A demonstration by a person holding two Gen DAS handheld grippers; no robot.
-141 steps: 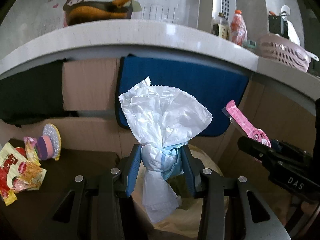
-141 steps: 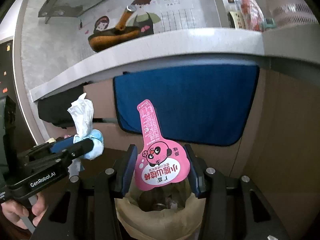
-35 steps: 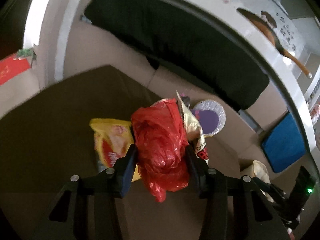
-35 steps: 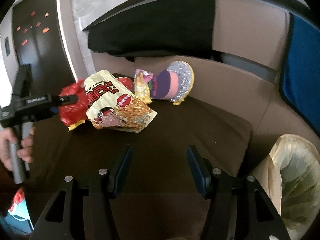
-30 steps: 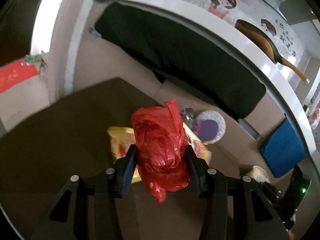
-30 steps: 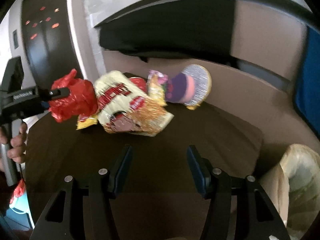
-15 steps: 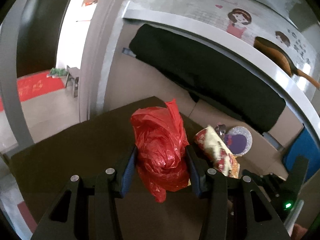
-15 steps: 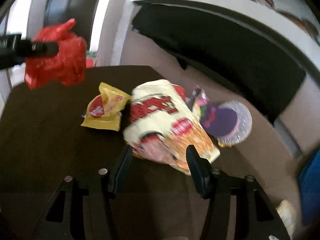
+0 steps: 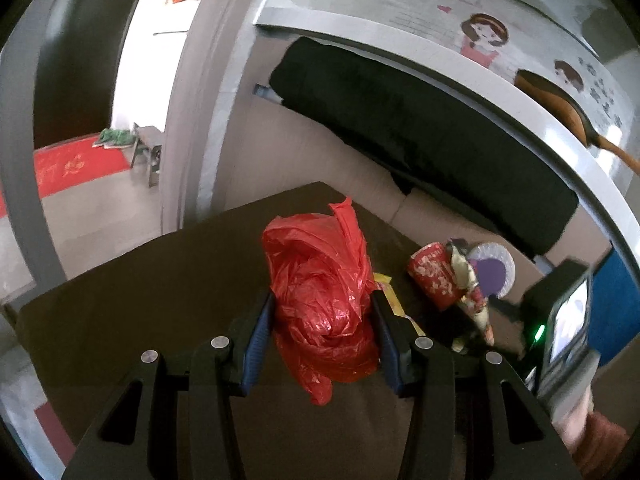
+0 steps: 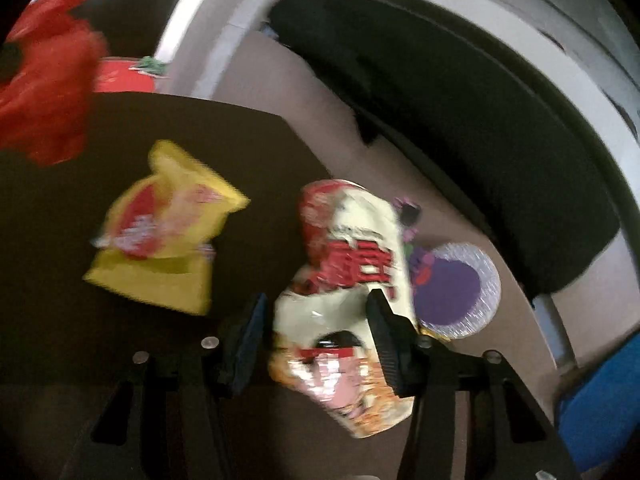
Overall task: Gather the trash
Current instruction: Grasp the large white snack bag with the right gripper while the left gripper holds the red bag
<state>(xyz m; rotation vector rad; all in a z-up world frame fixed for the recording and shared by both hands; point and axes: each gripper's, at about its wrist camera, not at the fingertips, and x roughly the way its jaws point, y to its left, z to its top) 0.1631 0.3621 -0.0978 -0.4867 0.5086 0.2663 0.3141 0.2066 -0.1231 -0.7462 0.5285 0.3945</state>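
Note:
My left gripper [image 9: 322,330] is shut on a crumpled red plastic bag [image 9: 320,292] and holds it above the dark brown table [image 9: 160,280]. The red bag also shows at the top left of the right wrist view [image 10: 44,80]. My right gripper [image 10: 316,328] is open, its jaws on either side of a white and red noodle packet [image 10: 352,280] lying on the table. A yellow snack packet [image 10: 160,232] lies to its left. A purple and silver round lid [image 10: 456,292] stands just behind the noodle packet.
A black cloth [image 9: 420,140] hangs under the grey counter [image 9: 480,80] behind the table. A blue cloth [image 9: 612,304] hangs at the right. The table's far edge [image 9: 240,208] drops to a floor with a red mat [image 9: 76,164].
My right gripper has moved down and forward, so the noodle packet now lies between its open jaws. My left gripper has lifted the red bag further and swung left.

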